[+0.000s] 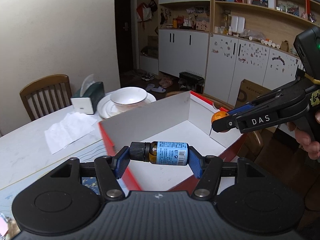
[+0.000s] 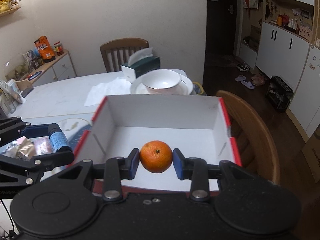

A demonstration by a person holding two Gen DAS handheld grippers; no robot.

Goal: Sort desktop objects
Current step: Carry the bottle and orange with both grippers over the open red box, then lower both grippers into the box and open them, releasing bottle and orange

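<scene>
My left gripper (image 1: 159,159) is shut on a small amber bottle (image 1: 160,153) with a black cap and a blue label, held lying sideways above the near left corner of the red-edged white box (image 1: 160,112). My right gripper (image 2: 156,163) is shut on an orange (image 2: 156,156), hanging over the near part of the same box (image 2: 160,108). The box's white inside shows nothing lying in it. In the left wrist view the right gripper (image 1: 221,123) with the orange (image 1: 218,116) comes in from the right. The right wrist view shows the left gripper (image 2: 58,140) and bottle (image 2: 58,139) at the left.
A white bowl (image 1: 129,98) on a plate, a green tissue box (image 1: 89,97) and crumpled white paper (image 1: 69,130) lie on the table behind the box. Wooden chairs (image 2: 254,128) stand at the table's right and far sides. Snack packets (image 2: 30,146) lie at the left.
</scene>
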